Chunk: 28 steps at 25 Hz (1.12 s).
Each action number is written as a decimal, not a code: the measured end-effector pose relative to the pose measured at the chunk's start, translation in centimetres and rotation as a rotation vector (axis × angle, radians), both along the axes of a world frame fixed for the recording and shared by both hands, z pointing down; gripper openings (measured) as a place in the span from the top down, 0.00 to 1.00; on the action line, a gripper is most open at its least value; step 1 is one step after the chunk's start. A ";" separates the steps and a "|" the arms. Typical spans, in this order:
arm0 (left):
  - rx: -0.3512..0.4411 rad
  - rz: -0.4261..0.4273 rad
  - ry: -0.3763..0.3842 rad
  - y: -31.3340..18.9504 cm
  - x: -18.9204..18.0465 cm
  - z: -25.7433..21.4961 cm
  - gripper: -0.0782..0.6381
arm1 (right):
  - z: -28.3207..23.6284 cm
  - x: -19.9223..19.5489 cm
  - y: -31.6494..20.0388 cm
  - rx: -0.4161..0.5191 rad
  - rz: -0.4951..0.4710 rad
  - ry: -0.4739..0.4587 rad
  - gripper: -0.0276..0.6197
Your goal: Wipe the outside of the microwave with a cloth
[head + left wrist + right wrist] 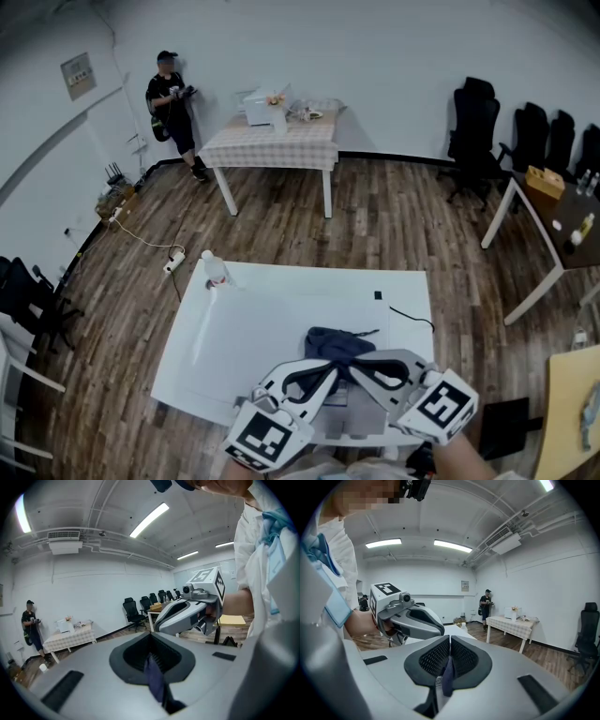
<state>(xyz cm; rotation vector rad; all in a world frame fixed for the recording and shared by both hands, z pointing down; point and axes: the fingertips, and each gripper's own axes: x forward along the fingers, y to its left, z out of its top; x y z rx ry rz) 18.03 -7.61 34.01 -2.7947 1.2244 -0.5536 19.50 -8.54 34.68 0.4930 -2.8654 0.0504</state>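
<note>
right hand-held gripper (450, 641) | jaws pinch dark cloth (448, 679) | left hand-held gripper (439, 629) beside

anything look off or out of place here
Nothing spilled or broken. The bottle stands at the very corner of the white table, where it could be knocked off, and a power strip with its cord lies loose on the floor just beyond it.

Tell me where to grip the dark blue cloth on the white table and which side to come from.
Grip the cloth along its near edge, coming from the person's side, low over the table. It is bunched, so the raised folds there likely give something to pinch. Both the left gripper and the right gripper are shut on it there, side by side.
</note>
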 end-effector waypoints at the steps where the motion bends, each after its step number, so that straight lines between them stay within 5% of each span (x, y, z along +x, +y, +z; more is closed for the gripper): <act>1: 0.000 0.000 0.001 -0.1 0.0 0.0 0.89 | 0.0 0.0 0.0 -0.002 0.001 -0.001 0.90; 28: -0.021 0.012 0.011 -1.2 -0.2 0.3 0.89 | 0.0 0.1 -1.1 -0.034 0.016 -0.005 0.91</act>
